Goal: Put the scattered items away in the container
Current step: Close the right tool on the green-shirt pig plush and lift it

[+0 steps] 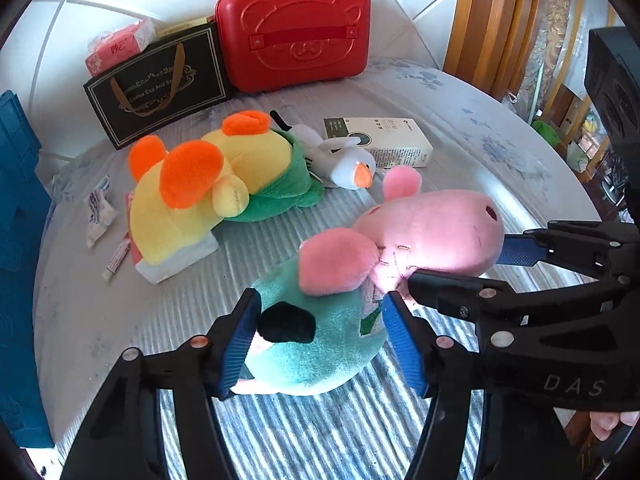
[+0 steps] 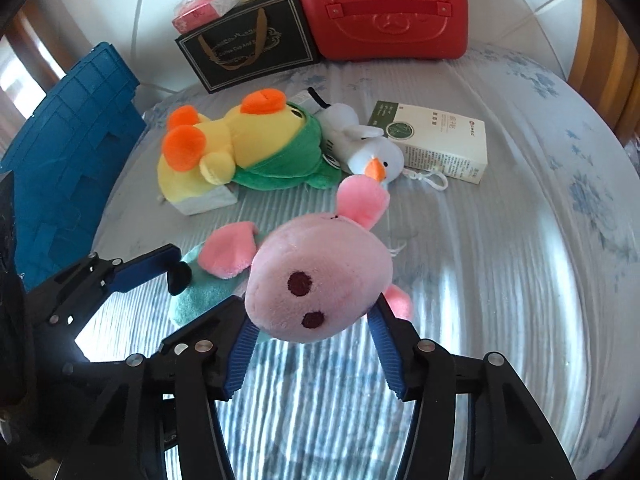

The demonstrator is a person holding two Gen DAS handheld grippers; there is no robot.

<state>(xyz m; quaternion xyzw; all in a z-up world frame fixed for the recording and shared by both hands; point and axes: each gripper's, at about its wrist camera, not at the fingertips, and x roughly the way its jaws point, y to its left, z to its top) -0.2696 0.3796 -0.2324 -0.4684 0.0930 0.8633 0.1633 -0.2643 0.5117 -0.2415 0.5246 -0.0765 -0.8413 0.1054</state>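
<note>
A pig plush (image 1: pixel 432 228) with a pink head and a teal body (image 1: pixel 320 344) is held between both grippers over the striped cloth. My left gripper (image 1: pixel 322 300) is shut on the teal body, its blue pads (image 1: pixel 240 344) pressed into both sides. My right gripper (image 1: pixel 460 268) comes in from the right and is shut on the head. In the right wrist view the pig's snout (image 2: pixel 320 272) fills the right gripper (image 2: pixel 312 316), and the left gripper (image 2: pixel 204 276) grips the body at left. The blue crate (image 1: pixel 16 200) (image 2: pixel 72 160) stands at the left.
A yellow duck plush (image 1: pixel 188 200) (image 2: pixel 224 148), a white goose plush (image 1: pixel 348 168) (image 2: pixel 368 148) and a white carton (image 1: pixel 384 140) (image 2: pixel 440 144) lie beyond the pig. A red case (image 1: pixel 296 28), a black gift bag (image 1: pixel 160 84) and a tissue pack (image 1: pixel 120 44) line the wall. Small packets (image 1: pixel 98 212) lie near the crate.
</note>
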